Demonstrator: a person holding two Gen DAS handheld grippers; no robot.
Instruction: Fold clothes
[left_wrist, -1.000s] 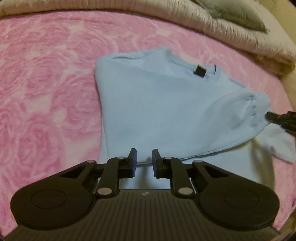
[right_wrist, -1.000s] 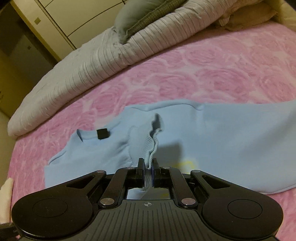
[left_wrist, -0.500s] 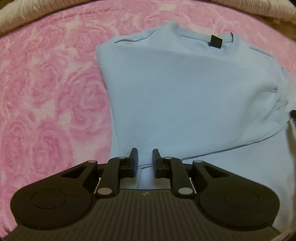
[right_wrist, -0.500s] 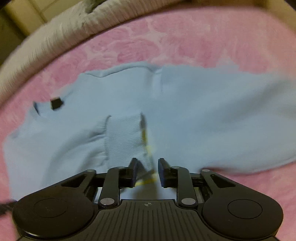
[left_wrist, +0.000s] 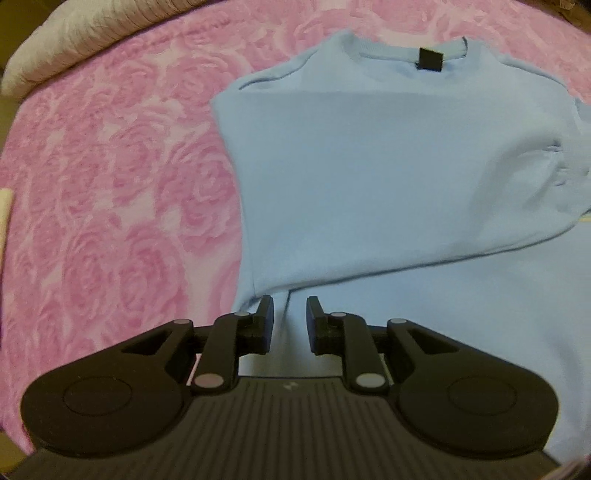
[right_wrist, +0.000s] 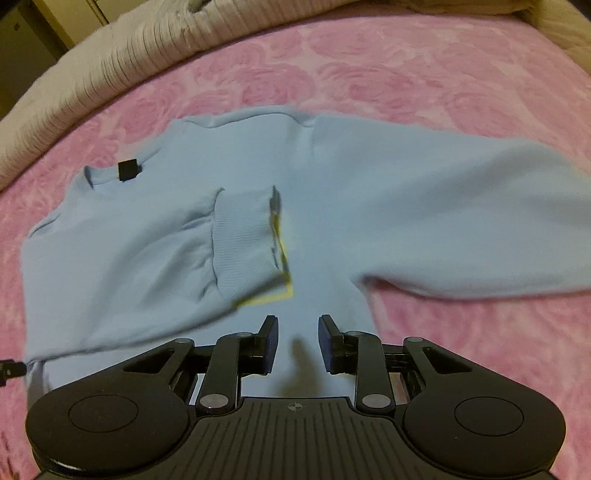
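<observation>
Right wrist view: light-blue sweatshirt (right_wrist: 369, 206) flat on the pink bedspread (right_wrist: 406, 66), one sleeve folded across the chest, its ribbed cuff (right_wrist: 243, 240) just ahead of the empty, parted right gripper (right_wrist: 294, 338). Left gripper (left_wrist: 289, 319) likewise parted and empty (over the sweatshirt's side edge). The other sleeve (right_wrist: 480, 240) lies outstretched; folding it well likely calls for gripping near its cuff and laying it across without wrinkling.

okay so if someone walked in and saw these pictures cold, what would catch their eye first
A light blue sweatshirt spread on a pink rose-patterned bedspread, with one sleeve folded across its chest so the ribbed cuff rests near a yellow print. A black neck label stands out at the collar. Both tools, left and right, hover open over the lower part of the shirt, holding nothing.
</observation>
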